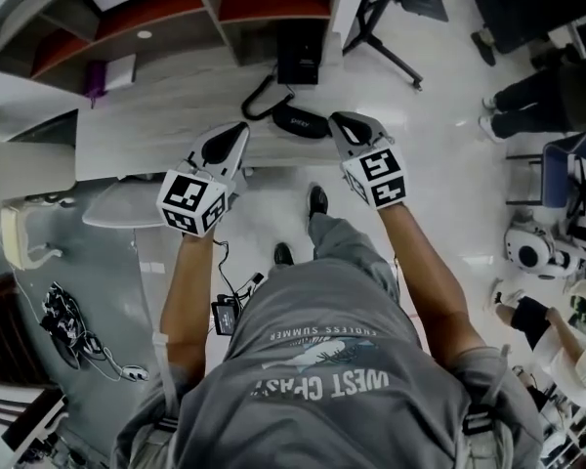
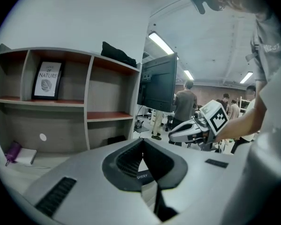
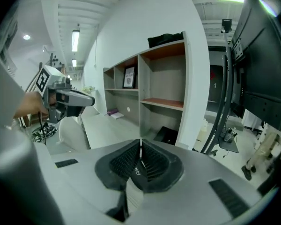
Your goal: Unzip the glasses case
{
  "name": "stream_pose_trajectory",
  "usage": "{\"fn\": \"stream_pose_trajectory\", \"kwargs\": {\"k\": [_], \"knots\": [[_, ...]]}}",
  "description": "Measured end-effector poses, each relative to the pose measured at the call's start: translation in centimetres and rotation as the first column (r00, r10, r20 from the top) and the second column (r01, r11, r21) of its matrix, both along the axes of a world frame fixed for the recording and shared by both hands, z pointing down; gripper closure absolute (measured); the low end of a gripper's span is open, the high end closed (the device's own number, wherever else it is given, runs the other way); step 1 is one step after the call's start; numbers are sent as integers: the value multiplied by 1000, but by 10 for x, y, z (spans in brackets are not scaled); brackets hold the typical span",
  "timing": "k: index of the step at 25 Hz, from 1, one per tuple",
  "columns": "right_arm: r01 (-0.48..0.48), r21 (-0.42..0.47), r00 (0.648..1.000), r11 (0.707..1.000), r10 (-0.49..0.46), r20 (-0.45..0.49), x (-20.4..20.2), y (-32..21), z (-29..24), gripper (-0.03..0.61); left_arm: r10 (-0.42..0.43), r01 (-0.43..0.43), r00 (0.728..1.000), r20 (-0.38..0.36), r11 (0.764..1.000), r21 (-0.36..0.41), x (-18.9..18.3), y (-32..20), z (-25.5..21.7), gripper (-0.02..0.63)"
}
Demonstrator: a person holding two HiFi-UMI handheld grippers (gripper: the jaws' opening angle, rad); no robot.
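Note:
The black glasses case (image 1: 301, 122) lies at the front edge of the pale desk (image 1: 166, 115), with a black strap loop (image 1: 257, 102) at its left end. My left gripper (image 1: 240, 128) hovers just left of the case and my right gripper (image 1: 340, 118) just right of it, neither touching it. In the left gripper view the left gripper (image 2: 143, 140) is shut and empty, and a strip of the case (image 2: 141, 176) shows below its tips. The right gripper (image 3: 140, 143) also stands shut with nothing in it, the case (image 3: 136, 171) beneath.
A black box (image 1: 298, 62) stands behind the case. A shelf unit (image 2: 89, 93) holds a framed print (image 2: 48, 79); a purple item and white pad (image 1: 112, 73) lie on the desk's left. A monitor (image 2: 158, 83) stands to the right. A white chair (image 1: 127, 203) is below left.

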State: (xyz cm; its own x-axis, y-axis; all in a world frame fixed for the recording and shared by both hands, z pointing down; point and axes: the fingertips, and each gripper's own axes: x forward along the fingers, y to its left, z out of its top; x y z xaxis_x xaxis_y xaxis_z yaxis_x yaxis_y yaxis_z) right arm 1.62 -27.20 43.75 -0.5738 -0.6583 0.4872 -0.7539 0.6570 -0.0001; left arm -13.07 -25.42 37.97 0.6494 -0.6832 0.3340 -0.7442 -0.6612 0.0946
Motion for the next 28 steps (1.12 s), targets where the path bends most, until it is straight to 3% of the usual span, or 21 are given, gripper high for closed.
{"fn": "stream_pose_trajectory", "kwargs": {"k": [10,17,22,28], "knots": [[142,-26,979,990,-144,-143,-9,-15,80,495,7,-2,999,47,993,-120,13,-18,60,614],[273,-58,930,960,-279,-241,-17,-11,134,393,8,7,997,73,980,-197,21,-20,97,614],[387,-76,856,919,-389,-341,-22,-6,171,320,5,15,996,86,973,-231,23,-18,113,614],[521,-89,721,849,-493,-487,-22,-6,213,249,0,26,995,97,965,-263,26,-18,131,614]]}}
